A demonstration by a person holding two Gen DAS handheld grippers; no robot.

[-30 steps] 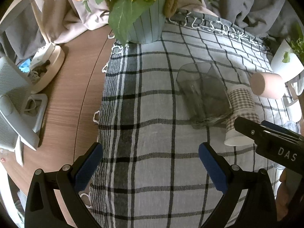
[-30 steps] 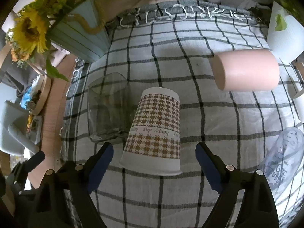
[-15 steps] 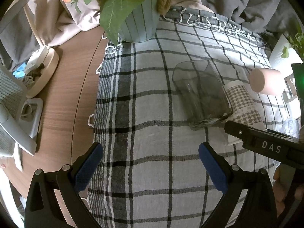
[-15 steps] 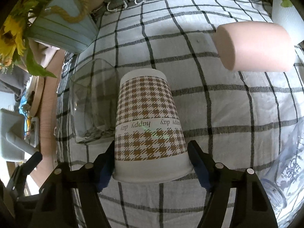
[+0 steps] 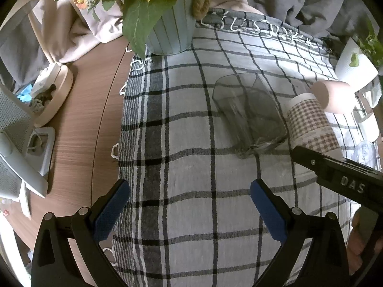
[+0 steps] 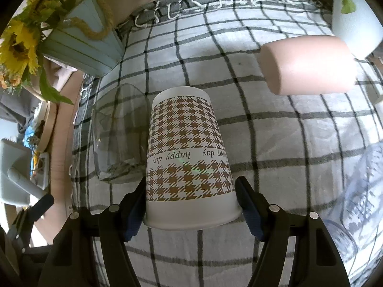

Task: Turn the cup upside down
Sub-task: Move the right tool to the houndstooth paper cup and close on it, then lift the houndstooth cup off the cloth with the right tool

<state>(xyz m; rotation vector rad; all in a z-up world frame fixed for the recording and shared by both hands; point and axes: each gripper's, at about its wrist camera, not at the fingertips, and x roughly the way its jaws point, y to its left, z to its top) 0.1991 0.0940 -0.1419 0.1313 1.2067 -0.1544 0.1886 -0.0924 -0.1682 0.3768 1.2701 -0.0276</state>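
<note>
Since a second ago my right gripper [image 6: 191,203] has advanced and closed its blue pads against the wide rim end of the houndstooth paper cup [image 6: 188,157], which stands mouth-down on the checked cloth [image 6: 275,131], just beside a clear glass [image 6: 117,134]. My left gripper [image 5: 190,208] hovers over bare cloth, jaws wide apart, holding nothing.

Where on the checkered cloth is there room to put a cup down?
Bare cloth lies between the left gripper and the glass. It's crowded where the houndstooth cup, glass and pink cup sit near each other.
</note>
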